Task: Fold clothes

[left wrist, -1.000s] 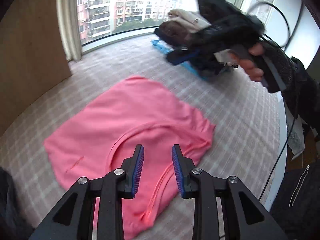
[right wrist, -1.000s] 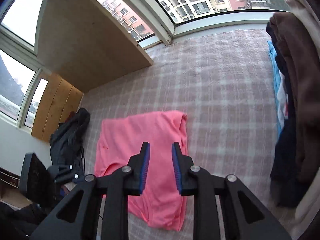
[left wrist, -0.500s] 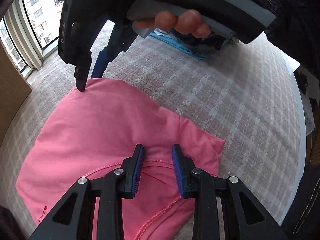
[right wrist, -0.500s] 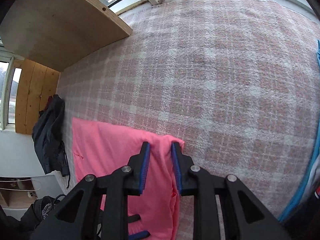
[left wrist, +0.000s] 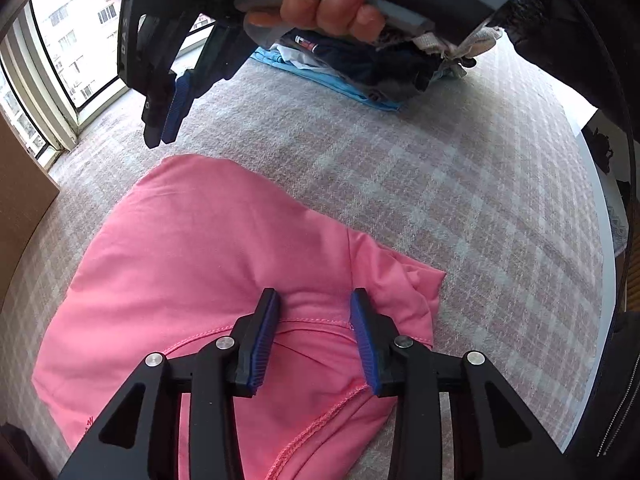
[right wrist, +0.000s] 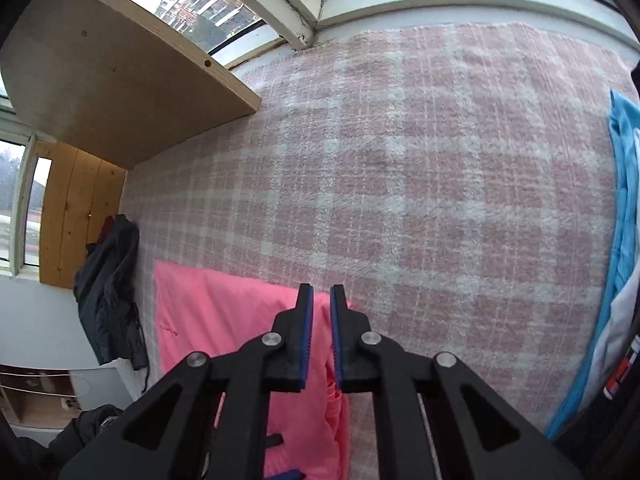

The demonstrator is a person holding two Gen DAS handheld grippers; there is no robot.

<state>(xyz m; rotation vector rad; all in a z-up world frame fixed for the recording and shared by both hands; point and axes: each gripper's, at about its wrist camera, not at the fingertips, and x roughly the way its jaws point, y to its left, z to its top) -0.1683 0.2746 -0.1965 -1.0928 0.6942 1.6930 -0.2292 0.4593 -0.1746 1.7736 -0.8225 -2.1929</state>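
A pink shirt (left wrist: 200,248) lies flat on a plaid blanket (left wrist: 440,184). My left gripper (left wrist: 316,300) is down on its neckline. Its jaws are opening, and a low bulge of pink fabric sits between the pads without being pinched. A hand (left wrist: 332,4) holds my right gripper (left wrist: 160,136) just over the shirt's far corner. In the right wrist view the right gripper (right wrist: 321,292) hovers over that corner of the shirt (right wrist: 224,312). Its jaws are closing to a narrow gap, and I see no fabric clamped between them.
A pile of folded clothes (left wrist: 360,76) on a blue cloth (right wrist: 622,200) sits at the blanket's far side. A wooden board (right wrist: 100,72) leans by the window. A dark jacket (right wrist: 108,288) hangs off the blanket's edge. Bare blanket (right wrist: 400,180) stretches beyond the shirt.
Both grippers dropped toward the shirt. The right one swung across to the far corner and its jaws narrowed. The left jaws settled at the neckline and spread wider.
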